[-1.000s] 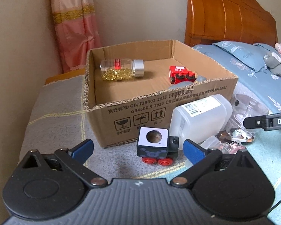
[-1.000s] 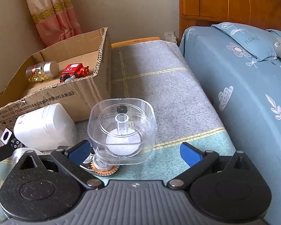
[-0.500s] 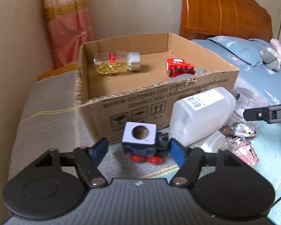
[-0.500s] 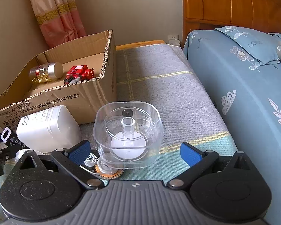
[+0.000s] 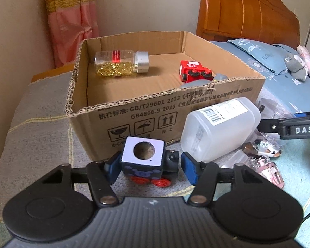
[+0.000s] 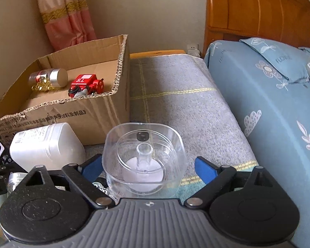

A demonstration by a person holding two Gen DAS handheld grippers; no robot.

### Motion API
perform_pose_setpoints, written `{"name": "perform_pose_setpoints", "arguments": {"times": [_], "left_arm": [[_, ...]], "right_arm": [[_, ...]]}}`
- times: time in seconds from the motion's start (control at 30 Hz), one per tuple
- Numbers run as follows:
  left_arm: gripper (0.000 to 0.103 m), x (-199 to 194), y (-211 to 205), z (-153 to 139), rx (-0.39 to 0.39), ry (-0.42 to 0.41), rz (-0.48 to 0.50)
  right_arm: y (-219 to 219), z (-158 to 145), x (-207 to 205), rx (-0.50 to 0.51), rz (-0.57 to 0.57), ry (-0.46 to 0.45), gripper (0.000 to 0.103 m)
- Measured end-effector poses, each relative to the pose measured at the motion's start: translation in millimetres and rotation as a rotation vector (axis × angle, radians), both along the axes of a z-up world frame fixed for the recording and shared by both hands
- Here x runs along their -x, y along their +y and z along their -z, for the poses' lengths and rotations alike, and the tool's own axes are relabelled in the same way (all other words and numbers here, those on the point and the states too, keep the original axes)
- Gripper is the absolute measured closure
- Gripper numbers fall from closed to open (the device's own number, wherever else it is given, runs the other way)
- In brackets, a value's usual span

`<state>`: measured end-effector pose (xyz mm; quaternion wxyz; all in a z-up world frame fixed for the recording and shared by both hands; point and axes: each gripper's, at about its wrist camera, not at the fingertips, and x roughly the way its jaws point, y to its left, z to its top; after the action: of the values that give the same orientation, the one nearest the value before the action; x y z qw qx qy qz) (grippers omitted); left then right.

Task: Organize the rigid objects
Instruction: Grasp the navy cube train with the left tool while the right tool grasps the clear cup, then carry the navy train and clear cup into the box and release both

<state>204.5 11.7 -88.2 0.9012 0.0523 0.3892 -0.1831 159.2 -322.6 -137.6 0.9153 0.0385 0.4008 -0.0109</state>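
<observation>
L gripper (image 5: 149, 168) sits low over the grey plaid blanket (image 5: 37, 124), its blue fingers (image 5: 113, 167) partly closed around a small toy train (image 5: 147, 161) w/ a white square top, round hole in it, red wheels. L pad looks to touch the toy's side; R pad is just off the black front end, small gap showing, so not a full pinch yet. Toy stands on the blanket right in front of the cardboard box (image 5: 146, 115).

Inside the box: clear bottle (image 5: 121, 64) w/ silver cap lying on its side, yellow bits inside, plus a red toy truck (image 5: 194, 72) near the R wall. A grey thing next to the truck is mostly hidden by the box rim, can't tell what.

White plastic jug (image 5: 219, 128) lies on its side just R of the box front, touching or nearly touching it. Small shiny clutter beyond it, too jumbled to ID.

R gripper (image 6: 148, 167) has fingers (image 6: 205, 169) spread wide either side of a clear plastic container (image 6: 143, 159) w/ a central post; gaps both sides, no contact. Container sits on the blanket near the blue bed (image 6: 268, 107), box (image 6: 76, 111) to its L.
</observation>
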Motion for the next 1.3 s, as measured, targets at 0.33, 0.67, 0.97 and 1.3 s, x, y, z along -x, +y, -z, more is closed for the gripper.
{"name": "perform_pose_setpoints", "arguments": {"times": [0.33, 0.67, 0.97, 1.3], "left_arm": [[0.049, -2.7, -0.8, -1.5, -0.003, 0.019, -0.004], [0.05, -1.4, 3.0, -9.8, 0.004, 0.041, 0.023], [0.048, 9.9, 0.9, -11.3, -0.078, 0.012, 0.055], [0.048, 12.8, 5.8, 2.2, -0.06, 0.065, -0.014]], "right_arm": [[6.4, -1.5, -5.2, 0.051, -0.065, 0.007, 0.023], [5.9, -6.2, -7.2, 0.071, -0.138, 0.019, 0.023], [1.5, -14.2, 0.8, 0.085, -0.189, 0.026, 0.023], [4.1, -16.9, 5.3, 0.085, -0.211, 0.017, 0.023]]}}
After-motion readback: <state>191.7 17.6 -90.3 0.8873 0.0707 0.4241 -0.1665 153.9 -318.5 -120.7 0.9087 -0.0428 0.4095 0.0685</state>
